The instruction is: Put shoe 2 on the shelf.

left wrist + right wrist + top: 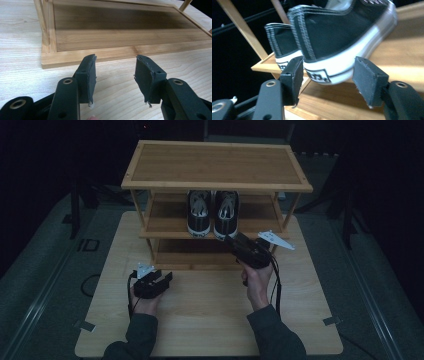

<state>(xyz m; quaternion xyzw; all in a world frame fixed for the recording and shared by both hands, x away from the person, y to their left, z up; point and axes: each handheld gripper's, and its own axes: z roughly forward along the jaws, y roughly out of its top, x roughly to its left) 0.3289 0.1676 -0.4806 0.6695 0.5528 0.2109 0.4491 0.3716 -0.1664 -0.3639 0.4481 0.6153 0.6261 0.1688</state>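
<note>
Right now my right gripper (231, 240) is up at the middle shelf (165, 226) of the bamboo rack (215, 165), its jaws spread wide on either side of the heel of the right-hand sneaker (342, 37), not yet closed on it. That shoe stands beside its mate, the left-hand sneaker (199, 212), both with heels toward me at the front edge of that shelf.

I judge it light and easy to lift: black canvas upper, soft and likely to fold in if I squeeze high up, with a white rubber band round the sole (352, 60) that is stiffer. The rubber should grip my pads well; the canvas would slide or crumple. So I'd take hold low across the heel, where the rubber and the heel counter give the jaws something firm, and draw it straight back so that the toe does not catch on the neighbouring shoe. Held by the heel alone, the toe may droop.

On writing: there is a small black heel patch (319, 76) on the rubber, with white lettering, but it is tilted and partly hidden behind my jaw, so I cannot read it. From the high view the same patches show as dark bars with pale marks, too small to make out.

My left gripper (159, 279) rests low over the table (210, 320) in front of the bottom shelf (130, 37), jaws parted and holding nothing.
</note>
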